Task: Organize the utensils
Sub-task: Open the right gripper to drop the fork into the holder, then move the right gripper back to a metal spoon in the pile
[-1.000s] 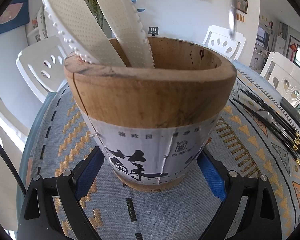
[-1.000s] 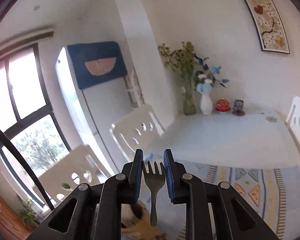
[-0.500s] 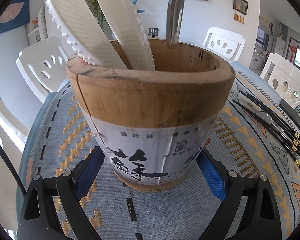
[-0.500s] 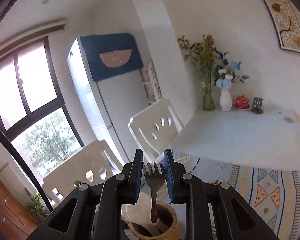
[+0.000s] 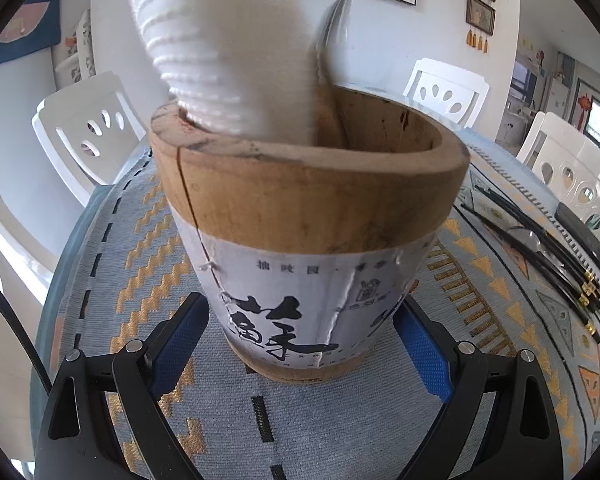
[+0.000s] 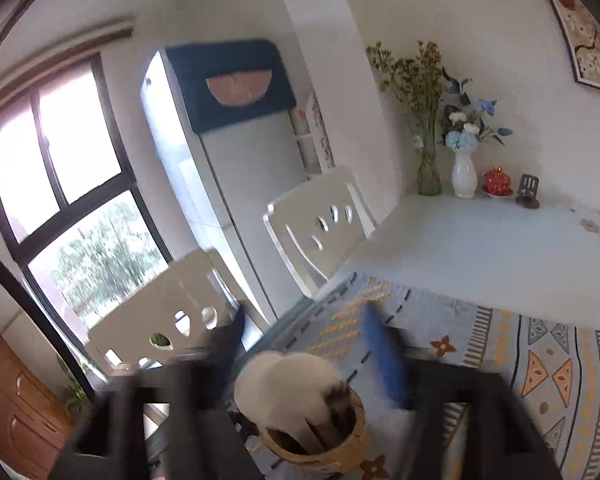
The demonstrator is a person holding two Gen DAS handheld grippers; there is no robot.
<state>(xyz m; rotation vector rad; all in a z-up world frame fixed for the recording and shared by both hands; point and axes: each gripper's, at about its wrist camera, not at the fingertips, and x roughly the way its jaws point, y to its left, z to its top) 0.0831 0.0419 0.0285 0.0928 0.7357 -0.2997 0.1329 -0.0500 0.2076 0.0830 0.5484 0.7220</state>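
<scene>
Left wrist view: left gripper (image 5: pixel 300 340) has its jaws spread wide around the base of the wooden utensil holder (image 5: pixel 308 216); both blue pads (image 5: pixel 178 344) lie flush against the paper label band on either side, so the holder is clamped between them; holder stands upright on the patterned table runner (image 5: pixel 116 264); white rice paddles (image 5: pixel 220 60) stick up out of the holder at its far-left rim, blurred; a metal fork (image 5: pixel 328 40) leans just right of them, also blurred, lower end inside the holder; black chopsticks (image 5: pixel 540 252) lie on the runner well to the right, apart from the fingers; white chairs (image 5: pixel 88 132) ring the table.

Right wrist view: right gripper (image 6: pixel 308 360) is heavily motion-blurred; jaws have just been opening and now stand well apart; nothing is between them, pads (image 6: pixel 384 360) touch nothing; the holder (image 6: pixel 320 436) sits below and between the fingers, near the lower frame edge; paddles (image 6: pixel 284 388) rise from its left side; fork (image 6: pixel 336 404) shows as a dark smear inside the holder, clear of the pads; beyond, bare tabletop (image 6: pixel 480 248), vases of flowers (image 6: pixel 460 152) by the wall, a refrigerator (image 6: pixel 228 160) left of centre.
</scene>
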